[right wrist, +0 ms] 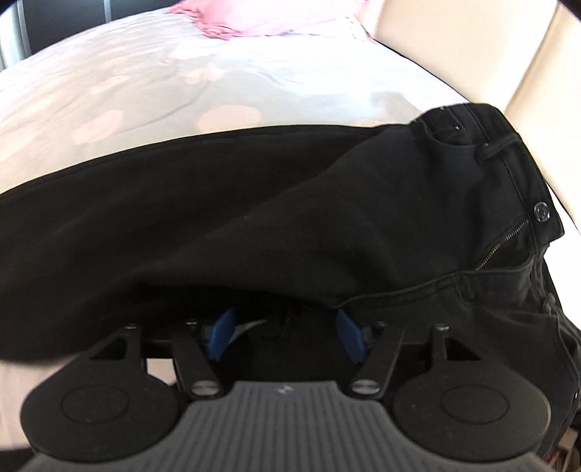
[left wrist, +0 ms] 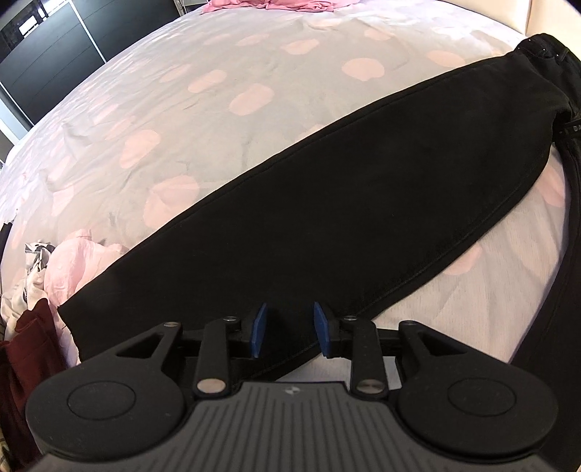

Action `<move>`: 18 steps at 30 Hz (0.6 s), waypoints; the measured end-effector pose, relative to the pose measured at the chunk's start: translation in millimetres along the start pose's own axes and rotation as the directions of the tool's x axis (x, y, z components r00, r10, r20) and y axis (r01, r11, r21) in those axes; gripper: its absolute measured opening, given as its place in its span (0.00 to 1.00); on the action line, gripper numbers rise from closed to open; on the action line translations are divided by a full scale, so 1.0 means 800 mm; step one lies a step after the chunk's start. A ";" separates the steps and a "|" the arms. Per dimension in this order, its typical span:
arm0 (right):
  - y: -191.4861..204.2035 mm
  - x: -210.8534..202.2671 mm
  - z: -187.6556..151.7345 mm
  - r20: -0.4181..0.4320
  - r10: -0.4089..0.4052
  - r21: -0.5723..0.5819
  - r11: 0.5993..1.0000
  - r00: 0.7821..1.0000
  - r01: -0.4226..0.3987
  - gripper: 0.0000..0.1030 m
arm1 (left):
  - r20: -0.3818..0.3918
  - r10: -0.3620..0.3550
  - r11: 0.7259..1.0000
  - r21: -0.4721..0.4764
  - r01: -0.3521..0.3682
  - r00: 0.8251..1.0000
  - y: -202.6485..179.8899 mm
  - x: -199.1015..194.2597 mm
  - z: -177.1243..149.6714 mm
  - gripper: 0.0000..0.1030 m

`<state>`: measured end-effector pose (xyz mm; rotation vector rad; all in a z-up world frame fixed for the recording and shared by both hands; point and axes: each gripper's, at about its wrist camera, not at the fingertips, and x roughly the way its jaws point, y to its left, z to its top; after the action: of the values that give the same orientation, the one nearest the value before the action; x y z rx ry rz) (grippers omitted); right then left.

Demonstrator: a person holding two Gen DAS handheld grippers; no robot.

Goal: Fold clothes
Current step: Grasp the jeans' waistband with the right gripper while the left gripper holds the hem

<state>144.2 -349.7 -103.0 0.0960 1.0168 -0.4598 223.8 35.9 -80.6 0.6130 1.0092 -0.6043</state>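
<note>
Across the heart-print bedsheet (left wrist: 225,152) lie black denim jeans (left wrist: 363,203); left gripper (left wrist: 289,332) narrowly parted, right gripper (right wrist: 285,332) wide, tips partly hidden by cloth.

The bed (left wrist: 203,119), in a grey cover with pink spots, bears black jeans (left wrist: 326,232) laid flat, pink clothes (left wrist: 268,4) at the far edge, and a clothes heap (left wrist: 54,268).

Bright daylight, both views. Left wrist view sharp; bedspread (left wrist: 218,119) evenly lit, slightly washed out toward the far right. Black trousers (left wrist: 345,232) crushed to near-featureless dark. Right wrist view motion-blurred, bedspread (right wrist: 145,101) smeared and overexposed, waistband button (right wrist: 541,211) still readable. Strong fisheye bending, dark corner vignetting in both.
</note>
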 end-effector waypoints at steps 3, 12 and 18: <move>0.005 0.005 0.000 0.028 -0.024 -0.022 0.999 0.999 0.025 0.64 | 0.001 0.002 1.000 0.000 -0.002 1.000 0.001 -0.001 -0.001 0.30; 0.001 -0.021 -0.010 0.042 -0.010 -0.180 0.984 0.999 0.017 0.29 | -0.005 0.021 1.000 -0.005 -0.021 1.000 0.007 -0.013 -0.009 0.31; -0.009 -0.046 -0.029 -0.103 0.028 -0.450 0.890 0.994 -0.071 0.26 | -0.014 0.045 0.999 -0.014 -0.045 0.999 0.011 -0.015 -0.010 0.31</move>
<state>106.1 -337.6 -83.5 -0.2785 1.1888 -0.1613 220.8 49.8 -70.9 0.6261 1.0092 -0.5530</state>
